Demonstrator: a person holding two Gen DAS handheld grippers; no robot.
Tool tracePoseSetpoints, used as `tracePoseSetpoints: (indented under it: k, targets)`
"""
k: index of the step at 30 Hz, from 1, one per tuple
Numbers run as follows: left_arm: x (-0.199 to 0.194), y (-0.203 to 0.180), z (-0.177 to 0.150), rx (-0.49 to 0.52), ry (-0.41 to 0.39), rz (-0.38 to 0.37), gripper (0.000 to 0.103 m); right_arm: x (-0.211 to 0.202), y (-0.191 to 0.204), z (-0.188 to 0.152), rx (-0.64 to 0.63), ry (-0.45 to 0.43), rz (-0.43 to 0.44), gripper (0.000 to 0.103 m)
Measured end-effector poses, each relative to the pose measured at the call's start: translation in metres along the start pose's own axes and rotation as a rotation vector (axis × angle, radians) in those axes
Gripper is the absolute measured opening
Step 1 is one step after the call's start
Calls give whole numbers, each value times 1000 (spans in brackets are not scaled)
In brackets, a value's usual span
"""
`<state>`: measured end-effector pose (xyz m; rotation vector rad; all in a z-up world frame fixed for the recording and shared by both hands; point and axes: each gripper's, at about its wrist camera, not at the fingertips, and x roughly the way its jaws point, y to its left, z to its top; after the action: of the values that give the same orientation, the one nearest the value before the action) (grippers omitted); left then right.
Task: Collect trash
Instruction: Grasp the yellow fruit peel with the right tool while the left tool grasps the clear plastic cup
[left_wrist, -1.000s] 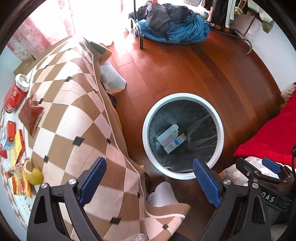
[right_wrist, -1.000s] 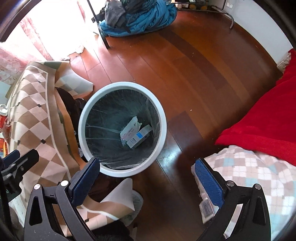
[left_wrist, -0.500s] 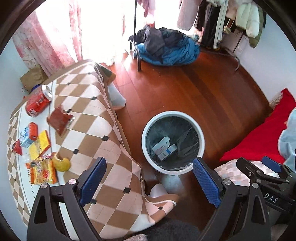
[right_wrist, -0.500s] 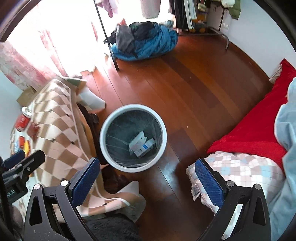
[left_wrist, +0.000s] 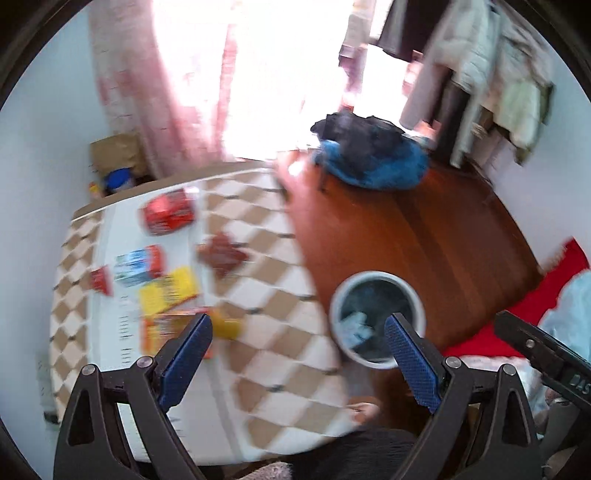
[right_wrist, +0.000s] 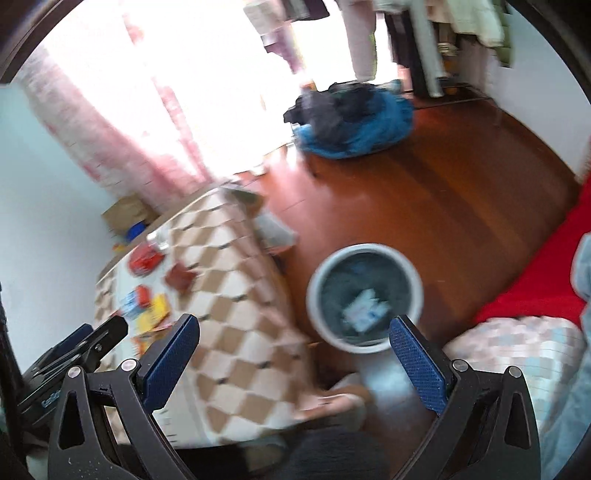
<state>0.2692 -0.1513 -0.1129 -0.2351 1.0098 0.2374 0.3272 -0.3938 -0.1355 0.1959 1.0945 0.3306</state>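
Observation:
Both views are blurred by motion. A white-rimmed trash bin (left_wrist: 376, 282) (right_wrist: 364, 254) stands on the wooden floor beside the table, with white and blue boxes (right_wrist: 364, 312) inside. On the checked tablecloth (left_wrist: 266, 295) lie a red can (left_wrist: 168, 214), a dark red wrapper (left_wrist: 221, 254), a blue-red carton (left_wrist: 138, 264), a yellow packet (left_wrist: 170, 290) and an orange packet (left_wrist: 162, 328). My left gripper (left_wrist: 299, 339) hangs open and empty high above the table edge and bin. My right gripper (right_wrist: 295, 341) is open and empty too, above the bin's left side.
A blue and dark clothes heap (left_wrist: 369, 158) lies on the floor at the back, under hanging garments (left_wrist: 480, 74). A red blanket (right_wrist: 546, 280) and a checked quilt (right_wrist: 517, 347) lie right. A cardboard box (left_wrist: 114, 155) sits by the pink curtain (left_wrist: 122, 92).
Both grippers have risen and pulled back from the bin, which now looks smaller. The views swung left, so more of the table and its trash shows. Both stayed open.

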Motion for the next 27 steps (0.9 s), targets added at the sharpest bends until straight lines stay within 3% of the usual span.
tracePoseSetpoints:
  k: [4,10,11,14,16,20,22,25,27]
  targets:
    - [6,75,-10,-88,10,114,95,47,64,-9,-83,82,55,103]
    - [39,185,-52,-237,96,272,95,144,139,-36,-145,246,124,102]
    - [47,201,-60,-258,115,296,95,159,149,-41,-151,269,127,100]
    - [67,231,-77,-297,162,336,95,202,165,-53,-164,319,104,79]
    - [78,243,-85,-312,190,346,95,229,171,-57,-163,352,88,70]
    - [98,251,-90,-317,221,328,95,259,180,-65,-185,381,111,63]
    - [106,250,-92,-313,230,310,95,267,184,-67,-211,395,107,43]
    - [118,248,-87,-304,241,283,94,266,186,-67,-222,369,116,33]
    - [124,247,-82,-295,233,265,94,261,181,-66,-212,355,113,32]
